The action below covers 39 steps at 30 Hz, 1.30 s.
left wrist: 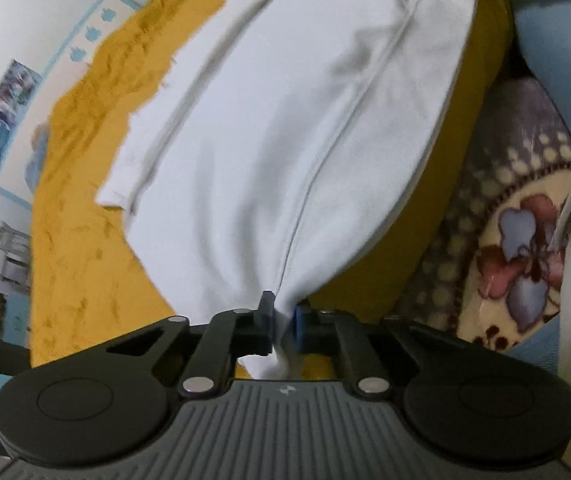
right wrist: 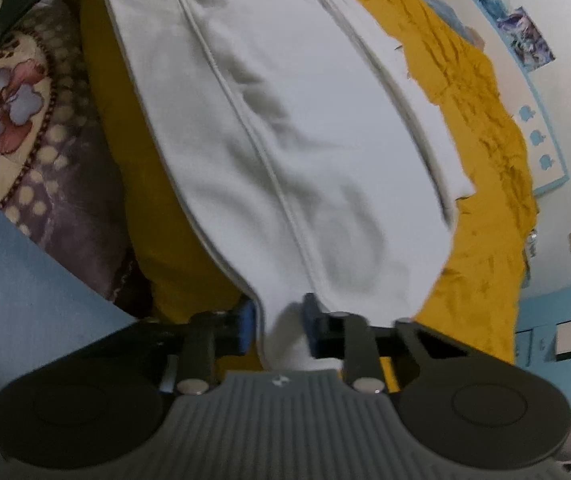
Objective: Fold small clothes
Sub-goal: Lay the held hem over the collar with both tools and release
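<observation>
A white garment point(left wrist: 285, 120) with a long seam lies stretched over a mustard-yellow cover point(left wrist: 77, 240). My left gripper point(left wrist: 283, 320) is shut on one end of the garment, the cloth bunched between its jaws. In the right wrist view the same white garment point(right wrist: 285, 120) stretches away over the yellow cover point(right wrist: 481, 240). My right gripper point(right wrist: 279, 320) is shut on the garment's other end, with cloth pinched between the jaws. The cloth is pulled taut between the two grippers. A folded white edge point(left wrist: 133, 176) lies along the garment's far side.
A floral purple blanket point(left wrist: 517, 208) lies beside the yellow cover, and shows in the right wrist view point(right wrist: 25, 120). A light blue surface point(right wrist: 25, 280) is near it. A white wall with pictures point(right wrist: 525, 32) and blue trim stands behind.
</observation>
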Each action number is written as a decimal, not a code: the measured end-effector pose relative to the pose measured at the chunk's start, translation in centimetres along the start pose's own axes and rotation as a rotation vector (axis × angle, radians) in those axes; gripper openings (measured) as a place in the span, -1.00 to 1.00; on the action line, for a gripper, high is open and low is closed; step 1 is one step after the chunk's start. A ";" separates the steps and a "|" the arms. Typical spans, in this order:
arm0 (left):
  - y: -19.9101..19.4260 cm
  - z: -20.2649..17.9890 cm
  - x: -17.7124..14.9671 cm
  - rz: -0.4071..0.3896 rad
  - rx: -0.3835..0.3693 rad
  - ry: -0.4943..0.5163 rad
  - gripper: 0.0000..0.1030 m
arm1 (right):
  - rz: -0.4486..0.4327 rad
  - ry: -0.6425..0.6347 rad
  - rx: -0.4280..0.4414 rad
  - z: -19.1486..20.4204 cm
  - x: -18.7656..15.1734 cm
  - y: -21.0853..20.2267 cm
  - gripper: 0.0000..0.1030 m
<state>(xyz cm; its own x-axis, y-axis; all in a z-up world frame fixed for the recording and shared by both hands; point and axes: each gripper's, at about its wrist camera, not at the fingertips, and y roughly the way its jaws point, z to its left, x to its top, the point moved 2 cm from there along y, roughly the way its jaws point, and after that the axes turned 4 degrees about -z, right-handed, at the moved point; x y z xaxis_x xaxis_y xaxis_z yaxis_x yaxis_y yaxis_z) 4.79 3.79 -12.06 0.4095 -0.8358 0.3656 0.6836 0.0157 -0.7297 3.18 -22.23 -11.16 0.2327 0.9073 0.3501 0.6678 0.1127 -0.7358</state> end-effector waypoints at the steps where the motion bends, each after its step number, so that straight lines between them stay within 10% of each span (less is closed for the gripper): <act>1: -0.6 0.3 0.2 -0.015 0.010 -0.008 -0.82 | -0.004 0.001 -0.002 -0.3 0.1 -0.4 -0.87; 16: 2.3 9.3 4.4 -0.101 0.059 -0.227 -0.84 | -0.111 0.115 -0.156 -9.4 3.8 -1.8 -1.00; 31: 9.7 16.2 1.5 -0.069 -0.389 -0.684 -0.24 | -0.065 0.462 0.151 -15.1 3.2 6.8 -0.70; 39: 9.5 17.3 1.1 -0.087 -0.416 -0.760 -0.40 | -0.076 0.605 0.354 -17.8 1.9 6.5 -0.25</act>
<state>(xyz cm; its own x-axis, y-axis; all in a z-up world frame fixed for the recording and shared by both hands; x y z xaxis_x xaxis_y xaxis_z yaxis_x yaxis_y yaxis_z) 22.19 12.56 -8.57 0.7595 -0.2300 0.6085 0.5157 -0.3573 -0.7787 20.56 -27.01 -4.93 0.6156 0.5184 0.5935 0.4519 0.3848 -0.8048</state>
